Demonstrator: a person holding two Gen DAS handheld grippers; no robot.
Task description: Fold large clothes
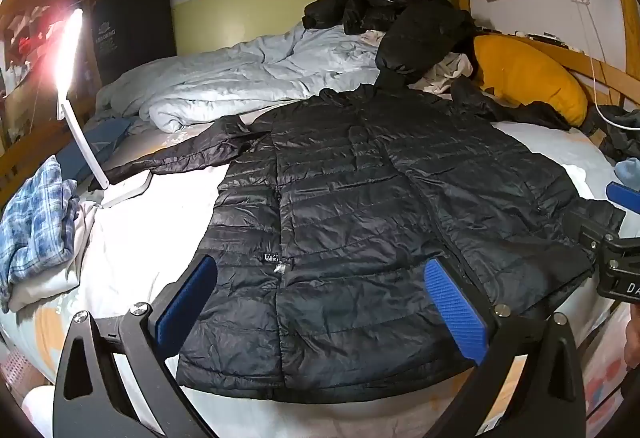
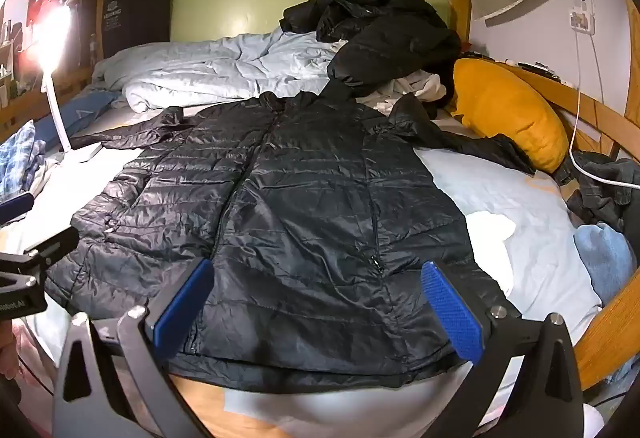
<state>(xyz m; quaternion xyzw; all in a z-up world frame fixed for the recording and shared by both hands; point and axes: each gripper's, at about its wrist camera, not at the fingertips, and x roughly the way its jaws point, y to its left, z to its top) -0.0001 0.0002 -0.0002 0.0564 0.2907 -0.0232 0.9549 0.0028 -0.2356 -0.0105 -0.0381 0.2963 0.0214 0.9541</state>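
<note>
Black puffer jacket flat on bed, frame centre, collar-to-hem axis running away from both tongs. Left tongs and right tongs spread wide, empty, over hem. Sleeves out sideways; either arm equally near.

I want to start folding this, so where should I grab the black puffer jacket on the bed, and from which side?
Take the black puffer jacket by its sleeves, probably. It lies flat, front up, hem toward you. The left gripper can reach outward for the left sleeve, stretched toward the lamp. The right gripper takes the right sleeve near the yellow pillow. Both stand open.
</note>
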